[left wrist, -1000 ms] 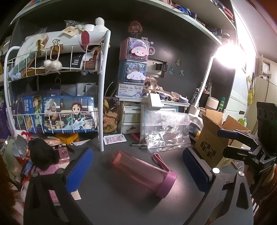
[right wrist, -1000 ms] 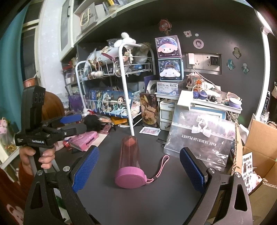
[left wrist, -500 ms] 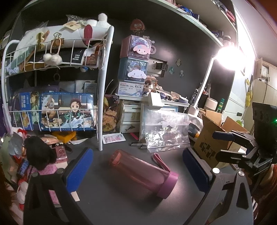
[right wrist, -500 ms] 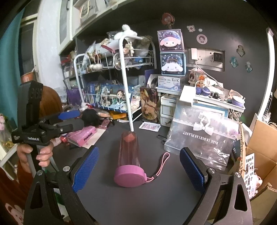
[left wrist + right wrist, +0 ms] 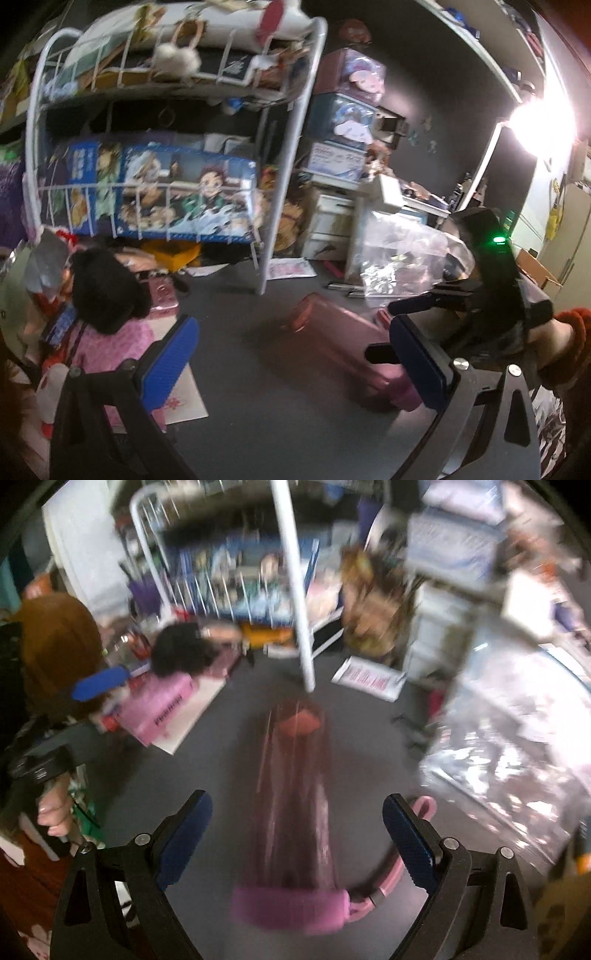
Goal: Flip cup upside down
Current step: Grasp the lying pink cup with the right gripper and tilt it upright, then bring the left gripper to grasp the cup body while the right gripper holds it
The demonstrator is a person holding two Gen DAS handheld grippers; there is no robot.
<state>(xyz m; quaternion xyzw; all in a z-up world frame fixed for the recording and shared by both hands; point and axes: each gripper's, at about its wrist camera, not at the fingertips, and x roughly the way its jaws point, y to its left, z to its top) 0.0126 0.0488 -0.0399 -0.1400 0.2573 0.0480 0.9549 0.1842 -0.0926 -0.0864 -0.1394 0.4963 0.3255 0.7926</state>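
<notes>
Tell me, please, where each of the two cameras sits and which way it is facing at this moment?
Left wrist: on the left gripper, facing the white wire rack; its open blue pads frame the desk, and the right gripper shows at right.
Right wrist: on the right gripper, looking down along the lying pink cup, open fingers either side; the left gripper and hand show at left.
Shared: the cup, rack and dark desk.

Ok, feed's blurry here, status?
Right tool open, straddling the cup. Left tool open, idle. Cup lying flat, strap by right pad.
</notes>
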